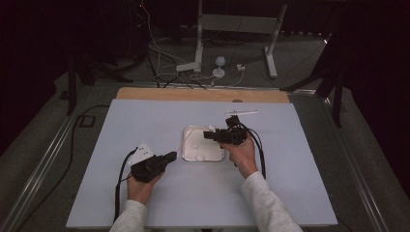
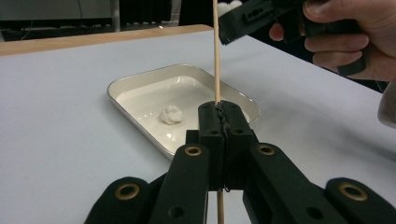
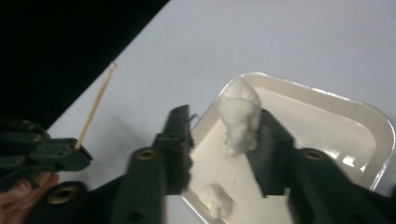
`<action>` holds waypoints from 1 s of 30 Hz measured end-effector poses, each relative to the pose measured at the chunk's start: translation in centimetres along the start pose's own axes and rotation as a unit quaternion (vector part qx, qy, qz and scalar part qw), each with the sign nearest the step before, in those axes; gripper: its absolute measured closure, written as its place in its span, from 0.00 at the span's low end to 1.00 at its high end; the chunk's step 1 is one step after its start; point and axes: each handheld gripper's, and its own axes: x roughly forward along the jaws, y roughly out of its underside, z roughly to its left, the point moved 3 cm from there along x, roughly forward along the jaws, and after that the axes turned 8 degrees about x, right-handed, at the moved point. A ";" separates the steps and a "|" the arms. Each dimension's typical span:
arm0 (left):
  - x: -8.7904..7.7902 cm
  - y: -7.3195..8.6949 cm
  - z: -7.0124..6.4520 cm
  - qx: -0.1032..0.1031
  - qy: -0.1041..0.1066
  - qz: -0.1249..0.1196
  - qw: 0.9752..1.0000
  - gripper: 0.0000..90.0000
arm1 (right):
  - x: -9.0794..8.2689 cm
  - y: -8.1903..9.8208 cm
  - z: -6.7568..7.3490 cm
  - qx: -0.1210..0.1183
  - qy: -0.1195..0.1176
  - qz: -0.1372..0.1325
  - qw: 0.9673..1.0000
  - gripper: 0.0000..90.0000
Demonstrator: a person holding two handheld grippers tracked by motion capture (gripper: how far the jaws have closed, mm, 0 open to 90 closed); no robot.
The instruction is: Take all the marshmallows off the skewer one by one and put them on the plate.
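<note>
A white tray (image 1: 185,145) lies mid-table with a small white marshmallow lump (image 2: 171,114) in it. My left gripper (image 1: 171,157) is at the tray's near-left corner, shut on a thin wooden skewer (image 2: 216,46) that stands upright between the jaws. My right gripper (image 1: 208,134) hovers over the tray (image 3: 327,121). Its jaws stand apart. A larger marshmallow (image 3: 240,116) rests against its right jaw, with a gap to the left jaw. Below it, another lump (image 3: 217,200) lies in the tray. The skewer (image 3: 95,107) and the left gripper (image 3: 79,151) show at the left of the right gripper view.
The tray sits on a pale blue mat (image 1: 145,121) over a wooden table (image 1: 193,94). A small white stick-like item (image 1: 241,112) lies behind the tray. Stands and cables (image 1: 203,67) are on the floor beyond the table.
</note>
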 end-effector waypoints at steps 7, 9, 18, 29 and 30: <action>0.3 0.0 0.1 -0.002 -0.002 0.003 1.000 1.00 | 0.5 0.4 -0.1 -0.016 -0.003 0.015 1.000 0.46; 0.4 0.1 0.1 -0.004 -0.002 0.006 1.000 1.00 | 0.6 0.4 -0.1 -0.022 -0.005 0.014 1.000 0.39; 0.9 0.2 0.1 -0.011 -0.001 0.008 1.000 1.00 | 0.3 0.4 0.0 -0.020 -0.009 0.004 1.000 0.28; 1.0 -0.4 0.0 -0.034 0.000 -0.004 0.999 1.00 | -1.2 1.2 0.5 -0.038 -0.011 -0.026 0.999 0.17; 1.0 -0.5 0.0 -0.034 0.000 -0.004 0.999 1.00 | -1.3 1.4 0.6 -0.041 -0.007 -0.026 0.999 0.17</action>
